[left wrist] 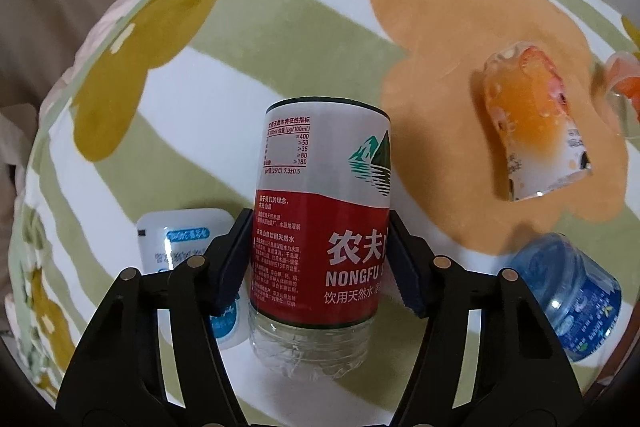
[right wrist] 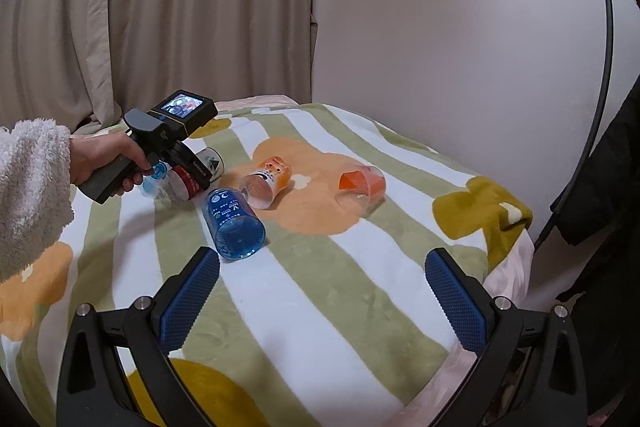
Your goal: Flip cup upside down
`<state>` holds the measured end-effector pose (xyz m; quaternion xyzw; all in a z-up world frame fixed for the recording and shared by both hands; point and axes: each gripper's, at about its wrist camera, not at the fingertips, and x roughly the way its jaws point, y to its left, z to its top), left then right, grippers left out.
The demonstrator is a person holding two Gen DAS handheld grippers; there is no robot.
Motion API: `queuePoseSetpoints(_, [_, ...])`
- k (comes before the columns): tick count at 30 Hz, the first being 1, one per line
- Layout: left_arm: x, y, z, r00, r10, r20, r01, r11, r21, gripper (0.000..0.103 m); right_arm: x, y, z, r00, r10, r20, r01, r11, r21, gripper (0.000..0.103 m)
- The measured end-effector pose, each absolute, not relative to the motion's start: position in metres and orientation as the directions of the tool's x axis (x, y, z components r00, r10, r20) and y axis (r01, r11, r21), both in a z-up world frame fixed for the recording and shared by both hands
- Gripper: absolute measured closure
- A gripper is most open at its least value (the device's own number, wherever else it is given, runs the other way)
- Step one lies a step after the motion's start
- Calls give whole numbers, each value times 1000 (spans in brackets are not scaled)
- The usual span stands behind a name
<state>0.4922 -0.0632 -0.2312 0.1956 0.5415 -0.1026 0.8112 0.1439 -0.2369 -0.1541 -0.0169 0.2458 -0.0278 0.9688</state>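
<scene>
A red-and-white labelled clear plastic cup (left wrist: 320,211) sits between the fingers of my left gripper (left wrist: 320,223), which is shut on its sides at mid-label. Its clear ribbed end points toward the camera. In the right wrist view a hand in a fluffy white sleeve holds the left gripper (right wrist: 202,173) low over the blanket, with the red cup (right wrist: 192,183) tilted in it. My right gripper (right wrist: 322,259) hovers open above the blanket's near part, holding nothing.
Lying on the striped flower blanket (right wrist: 360,287) are a blue cup (right wrist: 234,223), an orange-printed cup (right wrist: 268,183) and an orange clear cup (right wrist: 362,187). A white-and-blue cup (left wrist: 180,247) lies beside the left finger. Curtain and wall stand behind; dark clothing (right wrist: 600,207) hangs at the right.
</scene>
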Motion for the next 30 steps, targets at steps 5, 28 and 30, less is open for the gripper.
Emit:
queuePoseSetpoints(5, [475,-58,-200,441,16,-897,387,899,206,43,142,-235,-148,884,-51,-465,40,999,-32,0])
queuePoseSetpoints(28, [232,-136,-232,300,-165,-939,666,742,83,43,71,-233,-126,867,-5,-499,4,1000,-4,0])
queuePoseSetpoints(30, [229,-140,-233,314,-168,-935,670,736,92,43,69,-235,-128,863,-8,-505,0,1000,-17,0])
